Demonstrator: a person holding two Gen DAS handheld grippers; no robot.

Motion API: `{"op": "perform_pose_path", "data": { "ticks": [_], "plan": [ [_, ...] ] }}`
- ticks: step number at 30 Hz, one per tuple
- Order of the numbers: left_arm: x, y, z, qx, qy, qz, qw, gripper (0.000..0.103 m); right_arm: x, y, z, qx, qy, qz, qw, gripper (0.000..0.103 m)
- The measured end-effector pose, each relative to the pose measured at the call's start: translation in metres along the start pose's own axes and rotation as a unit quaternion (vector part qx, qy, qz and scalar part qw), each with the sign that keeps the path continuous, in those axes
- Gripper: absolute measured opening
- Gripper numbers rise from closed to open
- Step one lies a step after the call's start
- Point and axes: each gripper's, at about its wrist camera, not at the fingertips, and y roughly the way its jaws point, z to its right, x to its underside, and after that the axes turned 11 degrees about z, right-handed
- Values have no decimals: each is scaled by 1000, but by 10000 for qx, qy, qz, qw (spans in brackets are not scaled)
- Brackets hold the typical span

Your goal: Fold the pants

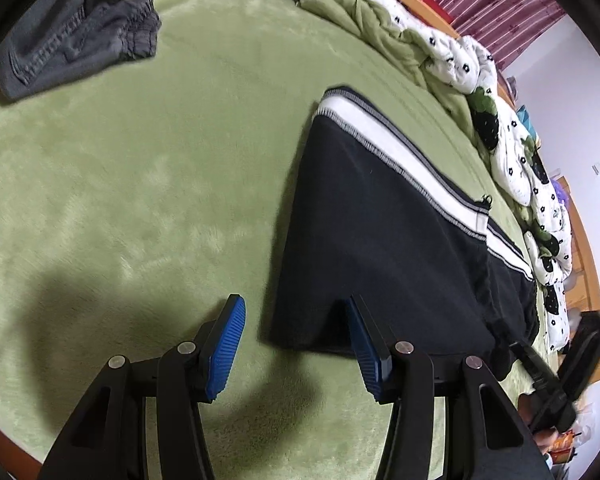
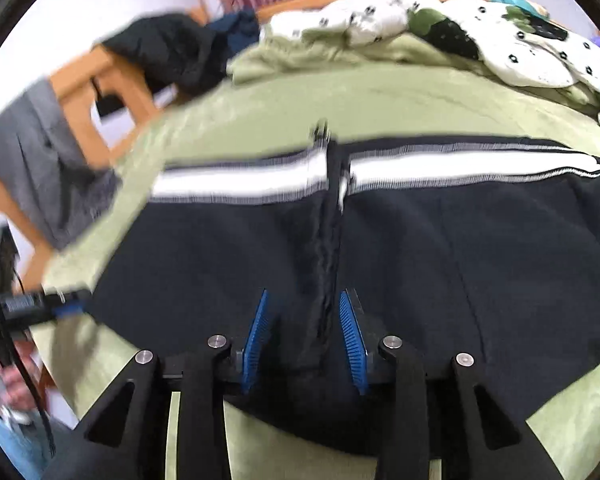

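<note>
2 legs of the black pants [image 2: 380, 248] seem already stacked, flat on the green blanket [image 1: 140, 200]; crosswise folds remain; left gripper [image 1: 296, 344] gapes empty at the cuff end; right gripper [image 2: 304, 340] spreads unclenched over the middle seam.
</note>
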Motion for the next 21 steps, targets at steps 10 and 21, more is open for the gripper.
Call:
{"op": "perform_pose_path", "data": {
  "ticks": [10,21],
  "plan": [
    [11,18,6,248,-73,-10,9997,49,0,-34,14,232,78,535,9983,42],
    [13,25,21,-95,144,375,9991,58,-4,-61,76,315,1076,657,9915,42]
  ]
}}
